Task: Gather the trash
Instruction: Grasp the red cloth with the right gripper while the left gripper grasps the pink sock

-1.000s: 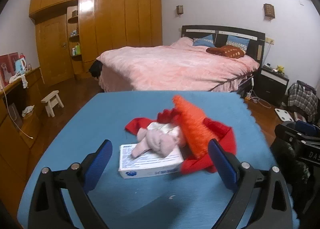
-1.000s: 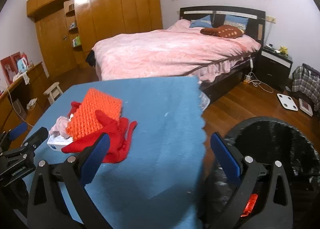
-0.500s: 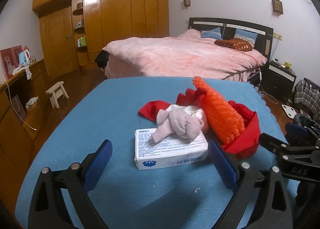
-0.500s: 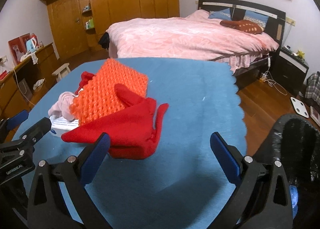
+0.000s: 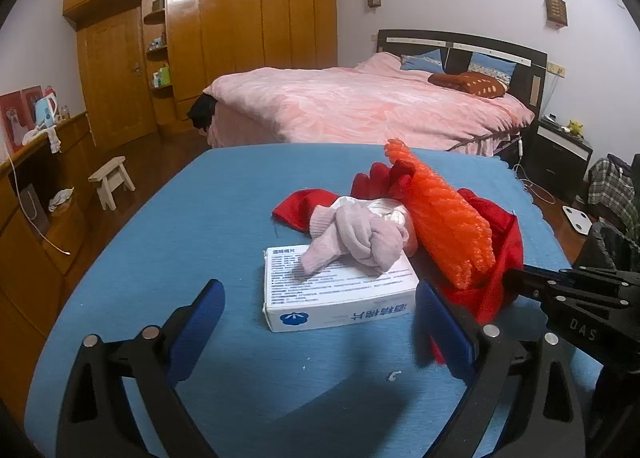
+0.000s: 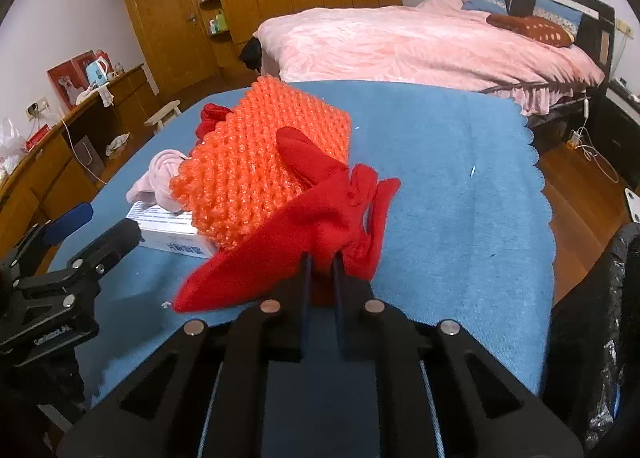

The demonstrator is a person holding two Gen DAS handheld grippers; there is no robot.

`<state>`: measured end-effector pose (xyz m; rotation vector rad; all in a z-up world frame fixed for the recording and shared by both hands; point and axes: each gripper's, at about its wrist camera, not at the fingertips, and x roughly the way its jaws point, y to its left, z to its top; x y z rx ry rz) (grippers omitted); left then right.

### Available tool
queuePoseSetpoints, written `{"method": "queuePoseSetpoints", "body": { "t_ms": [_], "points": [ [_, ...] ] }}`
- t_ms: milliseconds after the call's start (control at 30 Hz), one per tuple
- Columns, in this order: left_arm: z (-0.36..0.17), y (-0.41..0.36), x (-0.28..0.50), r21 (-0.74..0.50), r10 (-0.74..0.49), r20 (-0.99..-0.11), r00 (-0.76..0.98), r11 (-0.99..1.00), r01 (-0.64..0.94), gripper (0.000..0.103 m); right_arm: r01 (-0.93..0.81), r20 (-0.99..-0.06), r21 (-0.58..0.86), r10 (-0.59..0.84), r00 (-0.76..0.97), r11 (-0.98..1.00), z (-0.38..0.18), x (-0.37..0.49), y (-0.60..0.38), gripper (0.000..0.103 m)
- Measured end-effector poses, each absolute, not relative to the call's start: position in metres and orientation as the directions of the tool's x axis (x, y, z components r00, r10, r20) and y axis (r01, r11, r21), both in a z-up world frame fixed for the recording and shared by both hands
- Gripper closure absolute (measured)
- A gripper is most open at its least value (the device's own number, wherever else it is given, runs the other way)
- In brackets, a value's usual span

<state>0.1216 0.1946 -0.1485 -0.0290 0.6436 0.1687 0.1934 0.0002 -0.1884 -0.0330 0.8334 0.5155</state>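
Observation:
A pile lies on the blue-covered table (image 6: pixel 460 177): a red glove-like cloth (image 6: pixel 320 213), an orange knobbly net pad (image 6: pixel 256 161), a pink sock (image 5: pixel 356 242) and a white printed box (image 5: pixel 340 290). My right gripper (image 6: pixel 320 270) has its jaws closing tight on the near edge of the red cloth, which is pinched between the pads. In the left wrist view its tip (image 5: pixel 520 278) reaches into the red cloth (image 5: pixel 496 258). My left gripper (image 5: pixel 318 298) is open, its fingers standing either side of the box's near end without touching it.
A black trash bag (image 6: pixel 600 318) gapes beside the table's right edge. A small white scrap (image 5: pixel 394 376) lies on the cloth near me. Beyond the table stand a pink bed (image 5: pixel 380 105), a wooden wardrobe (image 5: pixel 240 37) and a stool (image 5: pixel 112 181).
My right gripper swung from over the black bag to the pile and went from wide open to shut on the red cloth. The left gripper drew slightly closer to the box.

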Motion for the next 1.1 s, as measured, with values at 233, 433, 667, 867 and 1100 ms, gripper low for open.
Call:
{"method": "queuePoseSetpoints", "body": {
  "t_ms": [233, 433, 667, 867, 1100],
  "points": [
    [-0.148, 0.189, 0.121, 0.023, 0.143, -0.6, 0.787, 0.987, -0.162, 0.009, -0.392, -0.688, 0.156, 0.384, 0.615, 0.907, -0.171, 0.19, -0.023, 0.097],
    [-0.145, 0.18, 0.121, 0.018, 0.127, -0.595, 0.794, 0.989, -0.144, 0.009, -0.317, -0.641, 0.146, 0.334, 0.691, 0.937, -0.147, 0.192, -0.052, 0.097],
    [-0.14, 0.175, 0.131, 0.014, 0.121, -0.583, 0.804, 0.99, -0.139, 0.009, -0.297, -0.645, 0.141, 0.316, 0.696, 0.944, -0.151, 0.197, -0.056, 0.097],
    [-0.139, 0.177, 0.156, 0.009, 0.126, -0.586, 0.8, 0.989, -0.149, 0.014, -0.312, -0.649, 0.15, 0.332, 0.685, 0.938, -0.154, 0.202, -0.05, 0.097],
    [-0.155, 0.176, 0.183, 0.008, 0.1, -0.644, 0.758, 0.992, -0.124, 0.045, -0.323, -0.653, 0.16, 0.345, 0.675, 0.933, -0.153, 0.205, -0.047, 0.097]
  ]
}}
